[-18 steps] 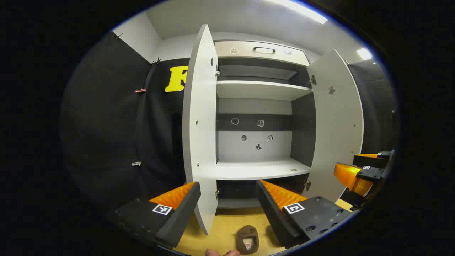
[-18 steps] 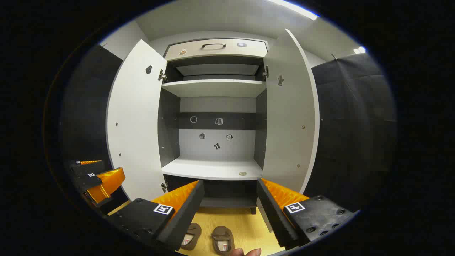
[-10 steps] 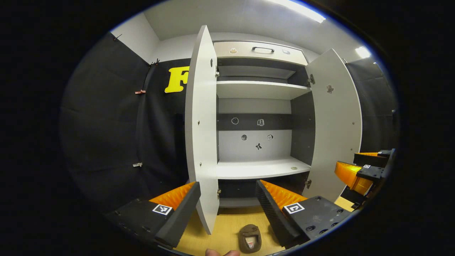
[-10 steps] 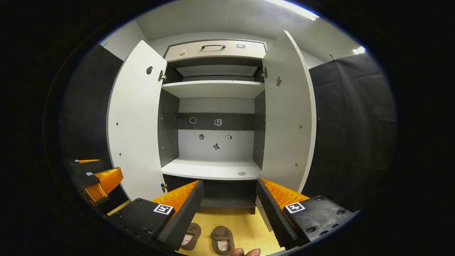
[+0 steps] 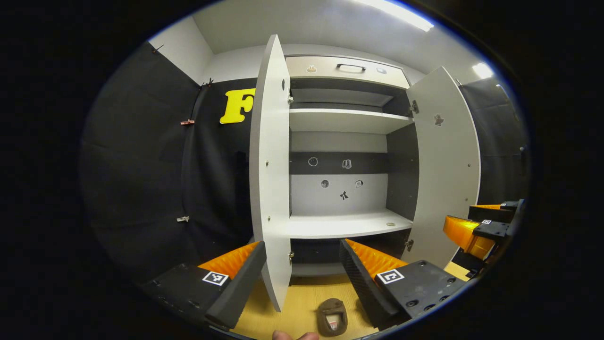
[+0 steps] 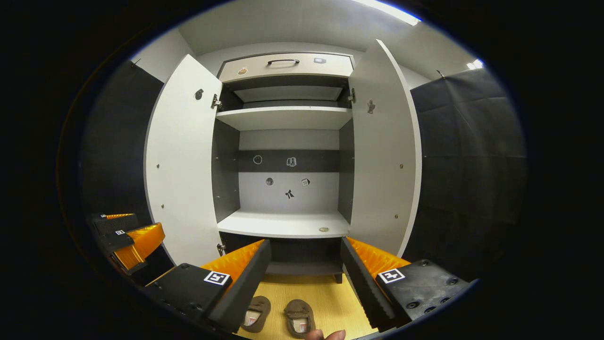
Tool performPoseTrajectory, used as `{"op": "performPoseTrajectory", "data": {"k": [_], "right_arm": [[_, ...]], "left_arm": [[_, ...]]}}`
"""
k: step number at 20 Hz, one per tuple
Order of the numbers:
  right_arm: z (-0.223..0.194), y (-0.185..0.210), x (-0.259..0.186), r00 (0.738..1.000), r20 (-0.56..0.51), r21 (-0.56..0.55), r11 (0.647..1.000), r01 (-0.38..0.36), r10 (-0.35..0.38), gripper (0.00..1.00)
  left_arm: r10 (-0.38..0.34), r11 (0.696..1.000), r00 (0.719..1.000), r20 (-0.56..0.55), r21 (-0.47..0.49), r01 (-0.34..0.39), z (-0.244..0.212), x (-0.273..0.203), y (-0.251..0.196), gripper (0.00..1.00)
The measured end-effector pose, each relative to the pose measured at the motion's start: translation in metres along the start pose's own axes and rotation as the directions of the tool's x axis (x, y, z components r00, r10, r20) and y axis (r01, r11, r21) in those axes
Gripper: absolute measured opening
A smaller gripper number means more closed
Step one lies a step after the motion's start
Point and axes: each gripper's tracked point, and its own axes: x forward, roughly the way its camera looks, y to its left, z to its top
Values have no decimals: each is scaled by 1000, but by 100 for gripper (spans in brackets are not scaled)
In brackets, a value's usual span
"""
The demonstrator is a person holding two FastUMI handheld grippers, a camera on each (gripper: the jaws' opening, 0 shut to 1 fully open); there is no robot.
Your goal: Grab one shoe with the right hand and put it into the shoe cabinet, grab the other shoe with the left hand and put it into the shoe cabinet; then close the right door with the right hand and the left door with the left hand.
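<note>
A tall white shoe cabinet [image 6: 288,118] stands ahead with both doors swung open: left door [image 6: 181,160], right door [image 6: 384,151]. Its shelves [image 6: 283,224] hold no shoes. Two brown shoes sit side by side on the yellow floor [image 6: 325,295] in front: one shoe [image 6: 257,314] on the left, the other shoe [image 6: 298,318] beside it. My right gripper [image 6: 306,283] hangs open above them, holding nothing. In the left gripper view my left gripper [image 5: 302,278] is open too, astride the left door's edge [image 5: 273,179], with one shoe [image 5: 331,317] below. The right gripper [image 5: 481,229] shows at far right there.
A drawer with a dark handle [image 6: 283,61] tops the cabinet. Small stickers dot its back panel [image 6: 288,182]. A small round object [image 6: 323,229] lies on the middle shelf. Black cloth walls flank both sides. A fingertip [image 6: 325,335] shows at the bottom edge.
Both views have shifted only slightly; the shoes sit a little higher in the frames. Nothing was taken hold of or let go, and both grippers stay open.
</note>
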Motion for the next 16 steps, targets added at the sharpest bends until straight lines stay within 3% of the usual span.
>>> {"op": "performPoseTrajectory", "data": {"k": [4, 8, 12, 16], "right_arm": [[-23, 0, 6, 999, -50, 10, 1000, -3, 3, 100], [-84, 3, 11, 979, -200, 30, 999, -16, 21, 98], [-165, 6, 7, 926, -374, 98, 995, -19, 55, 98], [-247, 16, 0, 836, -536, 124, 991, -57, 115, 98]], "left_arm": [[-6, 1000, 1000, 6, 12, 6, -2, 1, -1, 98], [-10, 1000, 1000, -4, 21, 10, -11, 3, -1, 98], [-15, 1000, 999, -43, 24, 16, -30, 5, 2, 98], [-2, 999, 997, -73, 46, 5, -44, 9, 9, 98]]}}
